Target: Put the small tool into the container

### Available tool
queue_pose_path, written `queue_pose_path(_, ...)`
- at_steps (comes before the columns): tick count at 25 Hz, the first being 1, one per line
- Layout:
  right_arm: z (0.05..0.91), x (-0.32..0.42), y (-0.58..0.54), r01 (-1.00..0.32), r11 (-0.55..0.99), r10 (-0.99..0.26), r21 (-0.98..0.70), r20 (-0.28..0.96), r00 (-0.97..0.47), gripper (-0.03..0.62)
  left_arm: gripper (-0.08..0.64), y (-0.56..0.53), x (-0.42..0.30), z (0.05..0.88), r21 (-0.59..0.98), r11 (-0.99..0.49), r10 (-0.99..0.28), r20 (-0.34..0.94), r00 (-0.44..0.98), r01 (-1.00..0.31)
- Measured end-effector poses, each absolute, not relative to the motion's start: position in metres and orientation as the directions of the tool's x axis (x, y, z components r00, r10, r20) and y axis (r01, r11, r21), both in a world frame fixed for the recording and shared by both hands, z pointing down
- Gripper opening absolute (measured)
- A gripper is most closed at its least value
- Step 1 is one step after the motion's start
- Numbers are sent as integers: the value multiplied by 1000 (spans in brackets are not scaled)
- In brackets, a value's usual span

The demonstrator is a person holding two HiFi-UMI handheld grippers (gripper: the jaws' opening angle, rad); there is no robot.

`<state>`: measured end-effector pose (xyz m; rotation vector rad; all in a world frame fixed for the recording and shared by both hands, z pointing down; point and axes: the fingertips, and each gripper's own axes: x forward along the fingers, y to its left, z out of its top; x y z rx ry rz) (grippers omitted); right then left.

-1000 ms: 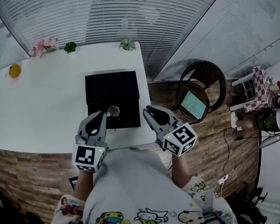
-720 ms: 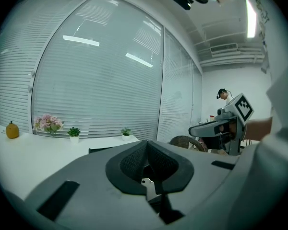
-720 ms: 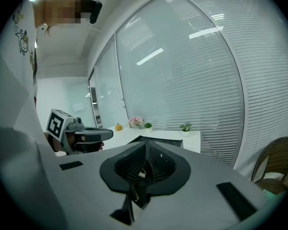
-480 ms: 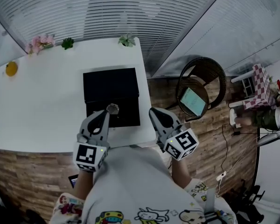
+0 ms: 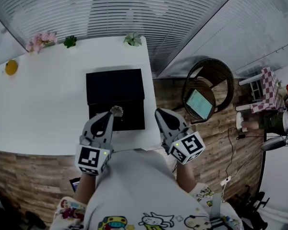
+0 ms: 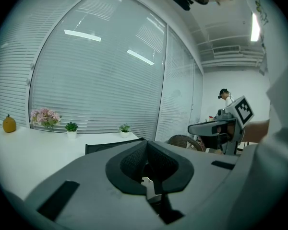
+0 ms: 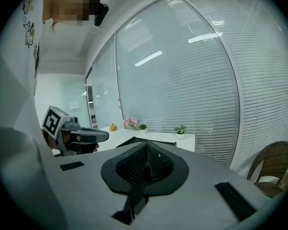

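Note:
A black container [image 5: 115, 86] lies open on the white table [image 5: 43, 109], in front of me. My left gripper [image 5: 110, 115] is shut on the small silvery tool [image 5: 116, 110], which sticks out past its tips above the container's near part. In the left gripper view the jaws [image 6: 146, 169] are closed, with a pale bit of the tool [image 6: 147, 186] pinched between them. My right gripper [image 5: 159, 113] hovers off the table's right edge, beside the container; in its own view [image 7: 145, 169] the jaws are closed on nothing.
Pink flowers [image 5: 41, 38], two small potted plants [image 5: 133, 40] and an orange fruit [image 5: 11, 67] stand along the table's far edge by the blinds. A wicker chair [image 5: 206, 92] holding a flat screen [image 5: 198, 104] stands on the wooden floor to the right.
The left gripper has moved the tool slightly forward over the container. The right gripper has drifted a little right, away from the container.

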<state>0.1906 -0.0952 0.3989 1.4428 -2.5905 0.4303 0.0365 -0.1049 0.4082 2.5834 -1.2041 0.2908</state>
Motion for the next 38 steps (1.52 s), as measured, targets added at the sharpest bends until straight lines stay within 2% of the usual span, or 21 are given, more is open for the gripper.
queue_pose_path(38, 397, 194, -102, -861, 476, -822, -180, 257, -508, 0, 5, -108, 33, 408, 137, -615, -727, 284, 625, -777)
